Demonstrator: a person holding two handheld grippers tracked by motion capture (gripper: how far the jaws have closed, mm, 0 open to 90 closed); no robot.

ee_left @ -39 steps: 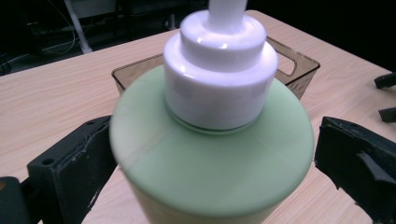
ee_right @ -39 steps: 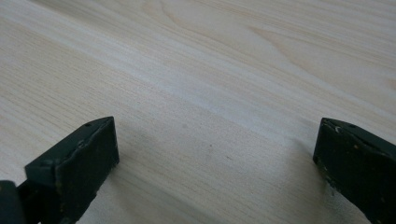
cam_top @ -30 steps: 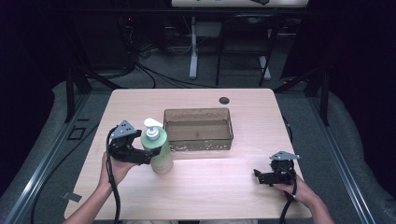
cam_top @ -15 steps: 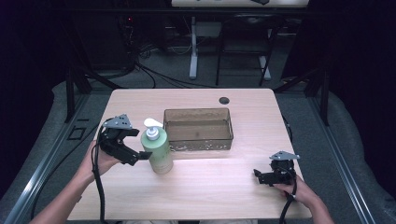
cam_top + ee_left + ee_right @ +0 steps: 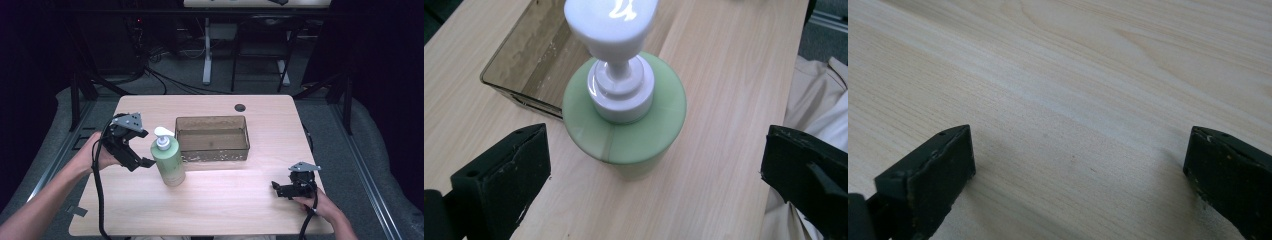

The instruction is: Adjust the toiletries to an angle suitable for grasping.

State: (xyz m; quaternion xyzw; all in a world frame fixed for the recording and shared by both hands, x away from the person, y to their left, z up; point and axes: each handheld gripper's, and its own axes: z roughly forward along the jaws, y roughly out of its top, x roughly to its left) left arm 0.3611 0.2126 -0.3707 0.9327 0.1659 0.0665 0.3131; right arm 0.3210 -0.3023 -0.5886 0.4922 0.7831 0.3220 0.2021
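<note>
While the green pump bottle (image 5: 169,161) stands upright on the desk (image 5: 220,210) just off the near-left corner of the clear brown bin (image 5: 212,138), the left tongs (image 5: 144,149) hang beside the bottle on the side away from the bin, released, their jaws spread wide and touching nothing. Seen from the left gripper view, the bottle's white pump head (image 5: 610,21) and green shoulder (image 5: 624,115) sit between the two parted jaws, clear of both. The right tongs (image 5: 276,189) rest low over the desk well away from the bottle, beyond the bin's near-right corner, likewise released with bare wood between the jaws.
</note>
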